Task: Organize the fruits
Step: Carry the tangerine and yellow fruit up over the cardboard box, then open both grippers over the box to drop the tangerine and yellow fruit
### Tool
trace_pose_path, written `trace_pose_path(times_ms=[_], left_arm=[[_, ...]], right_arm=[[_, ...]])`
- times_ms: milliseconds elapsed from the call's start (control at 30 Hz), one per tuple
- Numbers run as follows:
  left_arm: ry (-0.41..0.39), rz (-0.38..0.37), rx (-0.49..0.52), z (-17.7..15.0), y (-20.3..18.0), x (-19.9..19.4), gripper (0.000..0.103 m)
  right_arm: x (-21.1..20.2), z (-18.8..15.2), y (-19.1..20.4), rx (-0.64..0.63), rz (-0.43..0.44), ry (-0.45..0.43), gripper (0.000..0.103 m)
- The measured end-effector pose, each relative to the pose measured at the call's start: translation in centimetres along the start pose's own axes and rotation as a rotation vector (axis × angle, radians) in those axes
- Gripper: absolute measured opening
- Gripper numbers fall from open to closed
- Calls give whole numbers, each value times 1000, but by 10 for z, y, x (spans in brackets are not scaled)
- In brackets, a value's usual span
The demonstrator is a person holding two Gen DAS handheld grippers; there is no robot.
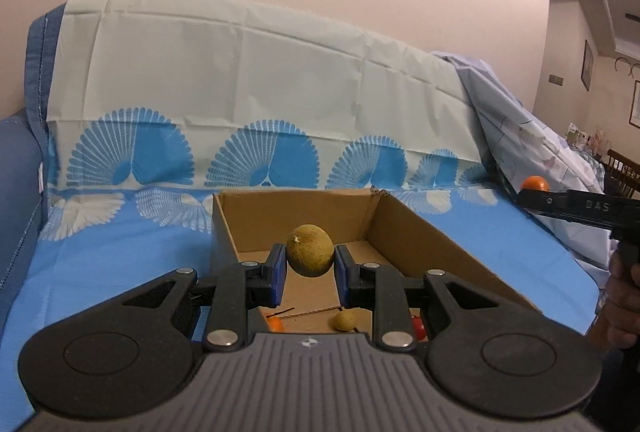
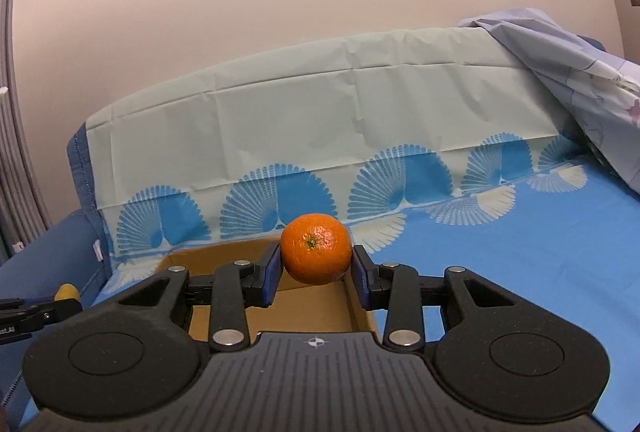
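Here, a dimpled bright orange (image 2: 316, 248) with green stem scar between the right tongs (image 2: 316, 274).

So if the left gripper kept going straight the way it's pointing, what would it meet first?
Probably the far inner wall of the cardboard box: the left gripper, shut on a yellowish fruit, points over the box's open top, though depth is unclear.
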State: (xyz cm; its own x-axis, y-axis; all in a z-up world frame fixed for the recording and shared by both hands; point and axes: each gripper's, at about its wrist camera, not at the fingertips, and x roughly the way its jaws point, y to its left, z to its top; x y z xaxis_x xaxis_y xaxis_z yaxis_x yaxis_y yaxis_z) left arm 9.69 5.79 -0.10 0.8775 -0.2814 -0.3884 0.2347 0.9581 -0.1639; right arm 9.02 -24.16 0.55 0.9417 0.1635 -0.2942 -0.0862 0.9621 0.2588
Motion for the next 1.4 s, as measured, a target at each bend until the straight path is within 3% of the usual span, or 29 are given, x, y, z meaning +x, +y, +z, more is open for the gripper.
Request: trace_pose_path(times_ms=[600, 767, 1167, 1233, 1400], left_arm=[[5, -31, -19, 3, -6, 58, 28], [7, -35, 17, 2, -14, 69, 28], [85, -27, -27, 2, -6, 88, 31], [93, -21, -29, 1, -6, 89, 42], [89, -18, -40, 0, -3, 86, 43]], right_arm=[[27, -11, 30, -86, -14, 47, 39], [39, -15, 37, -108, -11, 72, 39], [56, -25, 63, -177, 25, 137, 40], [56, -26, 66, -185, 25, 137, 51], [55, -27, 67, -184, 8, 137, 62]])
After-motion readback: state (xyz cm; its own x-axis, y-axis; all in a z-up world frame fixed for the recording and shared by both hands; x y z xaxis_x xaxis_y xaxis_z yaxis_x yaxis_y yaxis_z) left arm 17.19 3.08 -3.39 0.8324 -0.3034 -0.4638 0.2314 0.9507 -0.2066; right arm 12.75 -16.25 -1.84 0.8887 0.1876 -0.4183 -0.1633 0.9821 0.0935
